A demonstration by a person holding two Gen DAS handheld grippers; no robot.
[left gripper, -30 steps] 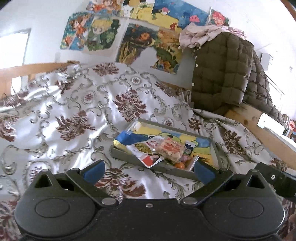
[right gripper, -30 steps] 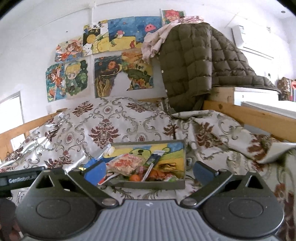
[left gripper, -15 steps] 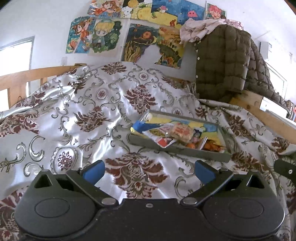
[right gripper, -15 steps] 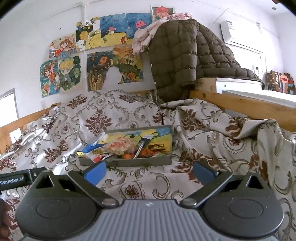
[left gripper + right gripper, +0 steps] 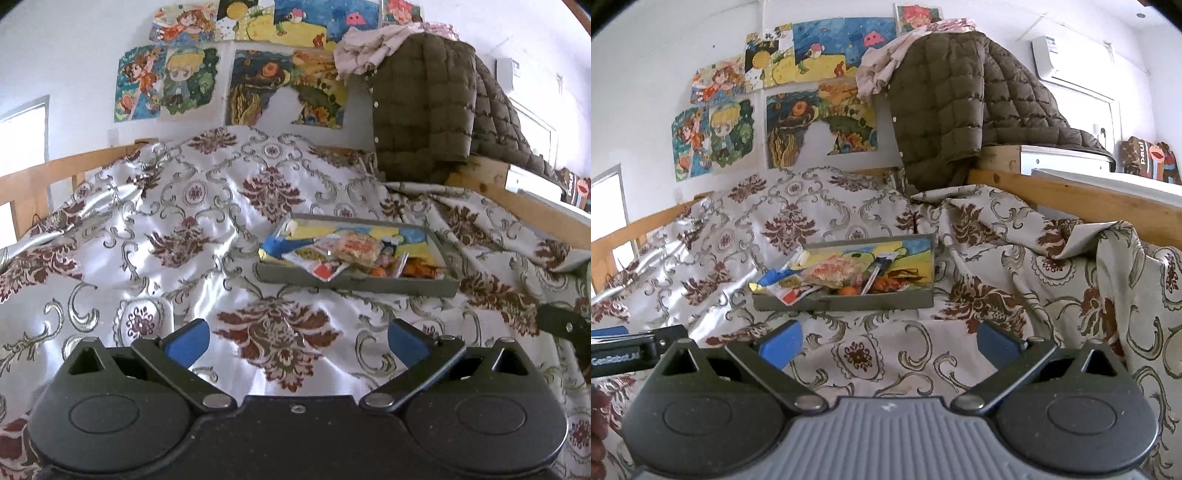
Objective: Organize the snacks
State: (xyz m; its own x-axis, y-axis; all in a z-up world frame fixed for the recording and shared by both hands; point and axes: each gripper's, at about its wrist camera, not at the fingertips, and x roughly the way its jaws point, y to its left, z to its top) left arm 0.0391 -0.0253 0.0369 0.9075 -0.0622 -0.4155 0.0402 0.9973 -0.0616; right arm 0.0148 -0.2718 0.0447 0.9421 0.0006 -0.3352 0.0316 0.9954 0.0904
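A shallow grey tray (image 5: 354, 285) with a colourful printed bottom lies on the patterned bedspread (image 5: 147, 229). It holds several snack packets, with a clear pack of pale biscuits (image 5: 356, 248) on top and orange items at the right. The tray also shows in the right wrist view (image 5: 849, 301), the biscuit pack (image 5: 833, 274) in its middle. My left gripper (image 5: 297, 341) is open and empty, well short of the tray. My right gripper (image 5: 888, 343) is open and empty, also short of the tray.
A brown quilted jacket (image 5: 432, 107) hangs over the wooden bed frame (image 5: 1071, 201) at the back right. Posters (image 5: 251, 74) cover the wall behind. A wooden rail (image 5: 55, 173) runs along the left. The left gripper's body (image 5: 624, 354) shows at the right view's left edge.
Both grippers have drawn back from the tray, which now looks smaller and farther away. Both stay open and empty. The snacks in the tray have not moved.
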